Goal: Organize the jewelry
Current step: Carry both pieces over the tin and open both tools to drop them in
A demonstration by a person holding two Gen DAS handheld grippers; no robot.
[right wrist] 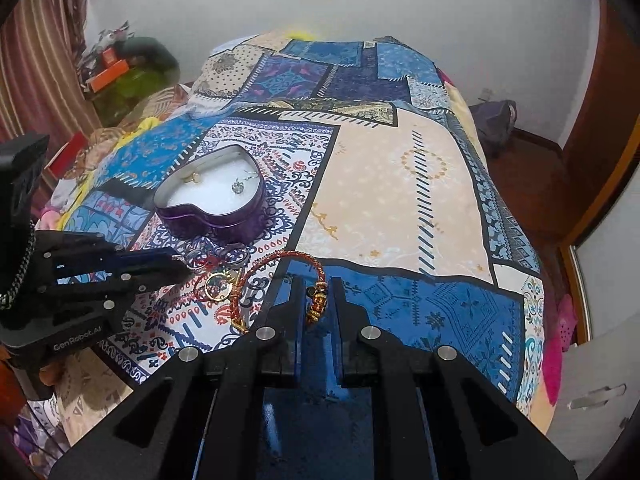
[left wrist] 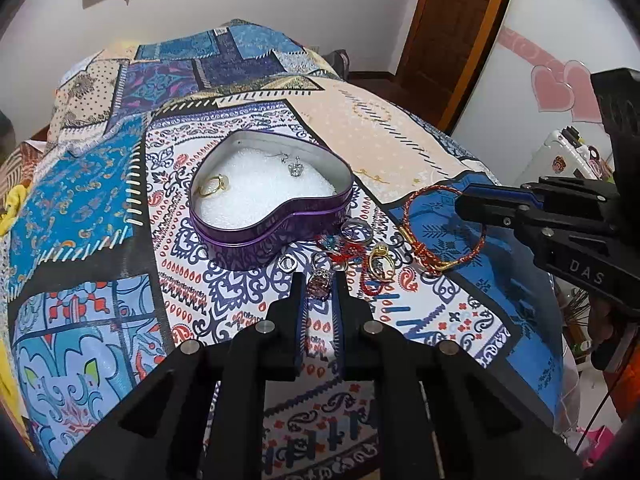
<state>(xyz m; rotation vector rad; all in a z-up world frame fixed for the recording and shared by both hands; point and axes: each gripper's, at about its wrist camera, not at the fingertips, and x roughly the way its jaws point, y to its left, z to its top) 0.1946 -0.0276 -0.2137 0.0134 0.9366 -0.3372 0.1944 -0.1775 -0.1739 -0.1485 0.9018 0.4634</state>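
We see a purple heart-shaped tin [left wrist: 276,236] standing open on the patchwork bedspread [left wrist: 400,136], its floor lined with white foam; a gold ring [left wrist: 212,186] lies at its left side and a silver earring [left wrist: 294,168] toward the back right. Just in front of the tin lies a loose cluster of rings and red cord [left wrist: 352,256]. Our left gripper [left wrist: 319,284] has its jaws drawn in close on either side of an ornate ring [left wrist: 319,280] at the near edge of that cluster; whether the pads actually press it we cannot tell. Our right gripper [right wrist: 317,292] is clamped tight on the knotted end of a red-and-gold braided bracelet [right wrist: 280,258], whose loop curves away to the left over the cloth, beside the cluster
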